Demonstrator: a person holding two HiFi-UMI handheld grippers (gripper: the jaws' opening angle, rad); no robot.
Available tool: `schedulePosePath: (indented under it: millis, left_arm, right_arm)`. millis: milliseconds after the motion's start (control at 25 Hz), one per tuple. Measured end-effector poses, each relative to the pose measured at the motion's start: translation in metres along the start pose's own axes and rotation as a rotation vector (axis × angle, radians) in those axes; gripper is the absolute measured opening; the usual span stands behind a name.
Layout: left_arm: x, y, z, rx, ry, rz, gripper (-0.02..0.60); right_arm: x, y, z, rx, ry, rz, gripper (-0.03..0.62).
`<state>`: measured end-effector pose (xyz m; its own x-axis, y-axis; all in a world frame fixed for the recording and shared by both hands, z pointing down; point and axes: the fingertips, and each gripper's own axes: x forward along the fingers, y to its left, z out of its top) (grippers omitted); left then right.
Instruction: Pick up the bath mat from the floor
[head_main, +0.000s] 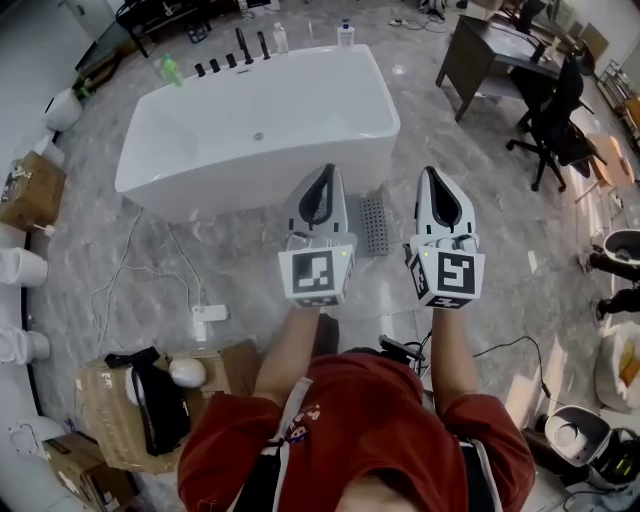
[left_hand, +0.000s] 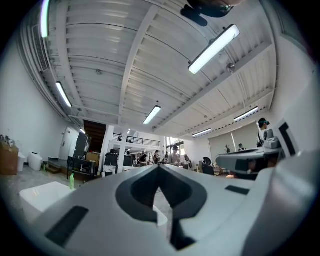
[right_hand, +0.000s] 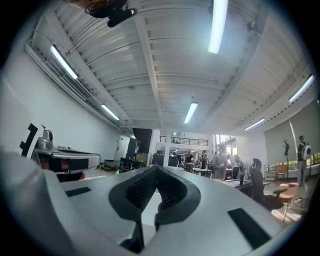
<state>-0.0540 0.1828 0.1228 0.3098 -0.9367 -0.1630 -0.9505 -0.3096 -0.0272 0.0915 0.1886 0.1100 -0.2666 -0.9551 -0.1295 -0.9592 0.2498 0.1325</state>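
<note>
- Stretching across the room as a glossy grey marbled floor, smooth and reflecting the lights.
- Standing on it as a white freestanding bathtub, rectangular with rounded corners, shiny and hard-looking.
- Hovering side by side as the left gripper and the right gripper, both of white moulded plastic with dark ribbed pads, each showing jaws pressed together on nothing.
- Lying flat on the floor as a small grey rectangular bath mat, patterned with neat rows of dots, rubbery-looking, sitting just beside the tub's base, appearing between the two grippers, untouched by either.
</note>
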Motion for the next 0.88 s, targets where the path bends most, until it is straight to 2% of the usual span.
schedulePosePath:
  millis: [280, 520, 720, 880]
  left_arm:
    - [0.035, 0.062, -0.013, -0.010, 0.028, -0.002, 0.014]
    - [0.063, 0.102, -0.023, -0.011, 0.033, -0.035, 0.014]
    - [0.101, 0.116, -0.024, -0.040, 0.039, -0.054, 0.014]
    - [0.118, 0.117, -0.021, -0.070, 0.026, -0.059, 0.014]
  right_arm:
    - [0.065, 0.028, 0.000, -0.025, 0.018, -0.012, 0.012]
    - [0.105, 0.044, -0.005, -0.044, 0.036, -0.064, 0.012]
    - [0.142, 0.031, 0.003, -0.071, 0.045, -0.100, 0.012]
    - [0.150, 0.022, 0.008, -0.098, 0.047, -0.114, 0.012]
